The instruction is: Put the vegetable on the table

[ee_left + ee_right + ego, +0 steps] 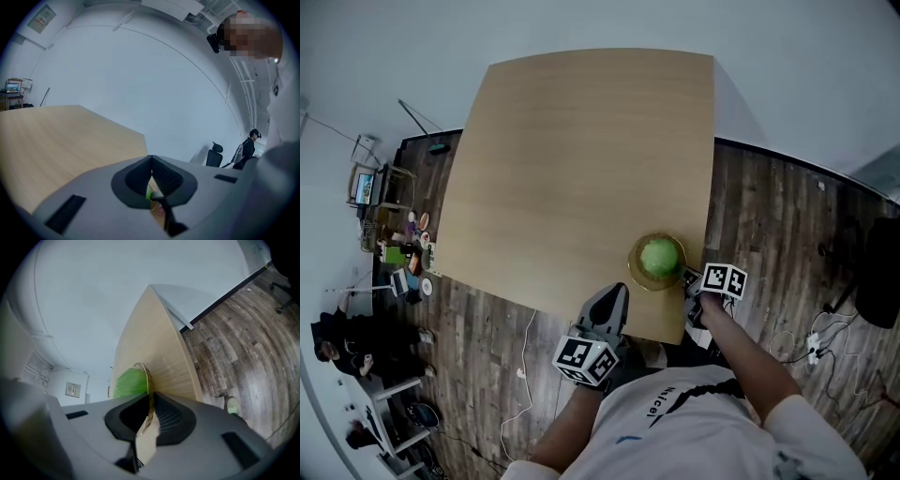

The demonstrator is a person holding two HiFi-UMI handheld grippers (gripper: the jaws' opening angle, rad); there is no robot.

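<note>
From the head view I have the pale wooden desk below me, and the vegetable, a round green head, sits in a shallow bowl with a golden, see-through rim. The bowl stands on the desk close to its near right corner. My right tool comes in from the bowl's right side, and in the right gripper view its two jaws are closed on the bowl's thin rim, one jaw inside and one outside, with the green vegetable bulging just beyond them on the left. My left tool is at the near edge of the desk, just to the left of the bowl and apart from it. In the left gripper view its jaws meet at the tips and hold nothing; through the small gap behind the tips I see only a sliver of green and of the desk top. That view points out over the bare wood toward a white wall. Dark plank floor runs along the right side of the desk, and a white cable lies on the floor by the near edge.
</note>
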